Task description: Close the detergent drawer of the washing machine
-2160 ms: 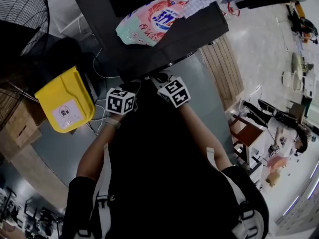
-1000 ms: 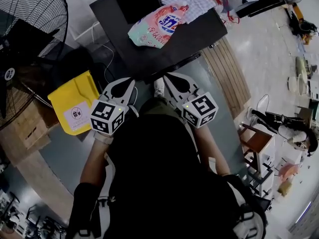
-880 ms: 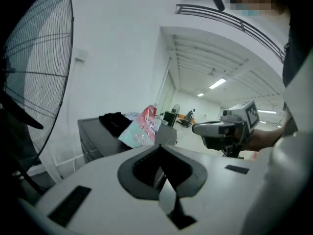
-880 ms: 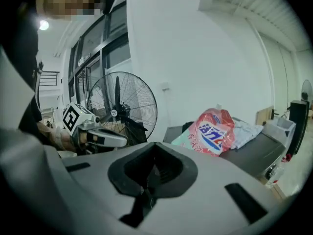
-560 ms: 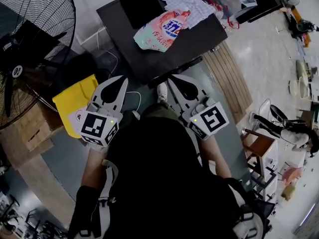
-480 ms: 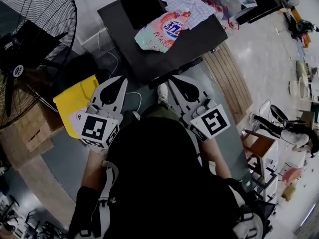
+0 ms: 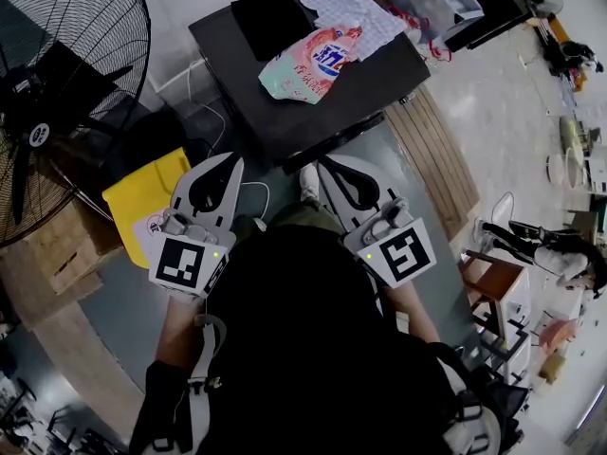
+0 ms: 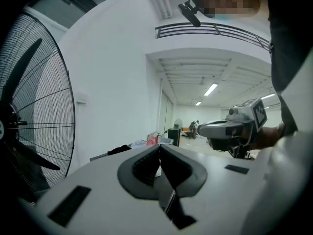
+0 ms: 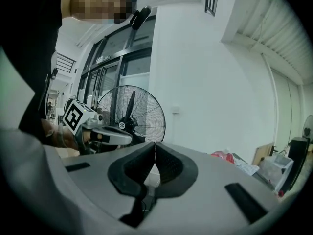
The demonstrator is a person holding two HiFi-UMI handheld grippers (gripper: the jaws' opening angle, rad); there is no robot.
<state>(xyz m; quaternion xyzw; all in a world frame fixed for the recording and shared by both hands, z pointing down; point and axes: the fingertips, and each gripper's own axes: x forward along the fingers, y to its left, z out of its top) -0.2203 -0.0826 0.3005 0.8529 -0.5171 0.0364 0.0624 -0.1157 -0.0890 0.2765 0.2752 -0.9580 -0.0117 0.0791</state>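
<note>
Washing machine [image 7: 379,76] | left claw [image 7: 231,161] closed | right claw [image 7: 328,164] closed | both empty

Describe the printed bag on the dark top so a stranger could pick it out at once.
Right of the big floor fan stands a dark flat top. Three soft things lie on it: a black cloth, a pale checked cloth and, nearest its front edge, the bag. It alone is glossy, pink and mint green with blue lettering.
</note>
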